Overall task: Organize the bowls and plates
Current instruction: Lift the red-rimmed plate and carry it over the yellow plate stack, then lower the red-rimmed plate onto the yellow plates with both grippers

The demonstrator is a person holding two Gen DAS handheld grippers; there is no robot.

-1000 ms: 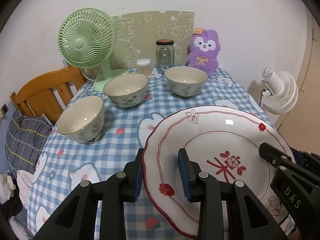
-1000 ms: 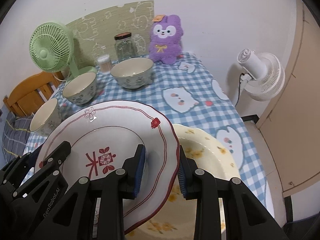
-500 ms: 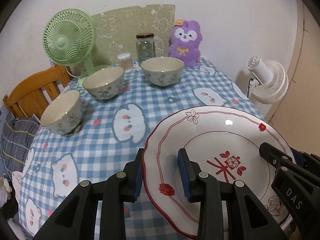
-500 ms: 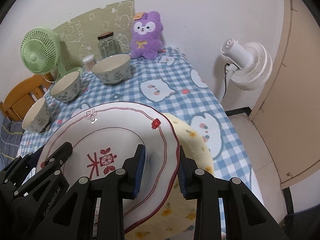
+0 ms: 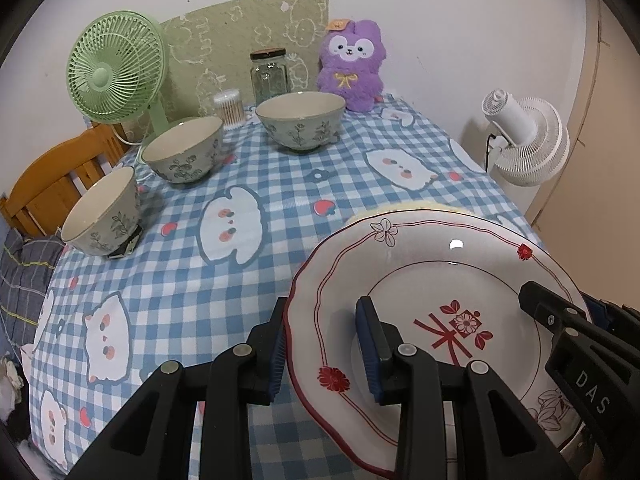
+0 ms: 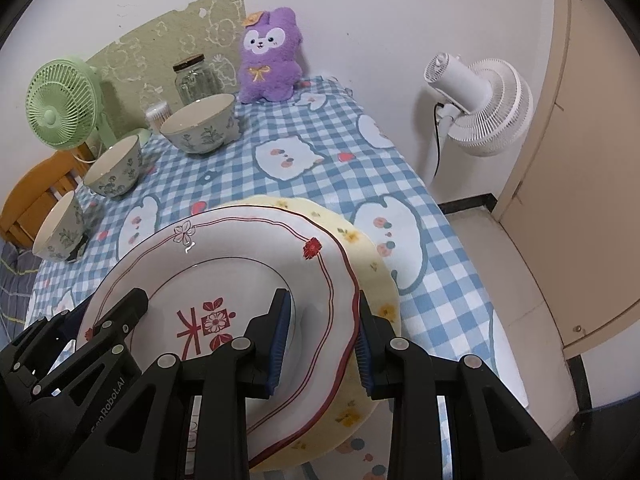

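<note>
The red plate (image 6: 240, 264) has come back and down over the yellow plate (image 6: 360, 248), the bowls (image 5: 300, 126) further off now. Checked cloth (image 5: 280, 184), white wall. Yellow plate mostly hidden. Left gripper (image 5: 322, 354) and right gripper (image 6: 320, 344) tilt downward, each clamped on opposite rims of the red plate.

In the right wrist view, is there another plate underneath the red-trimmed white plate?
Yes: a yellow flowered plate lies on the tablecloth directly below the red-trimmed white plate, its rim showing past the white plate's right edge.
</note>
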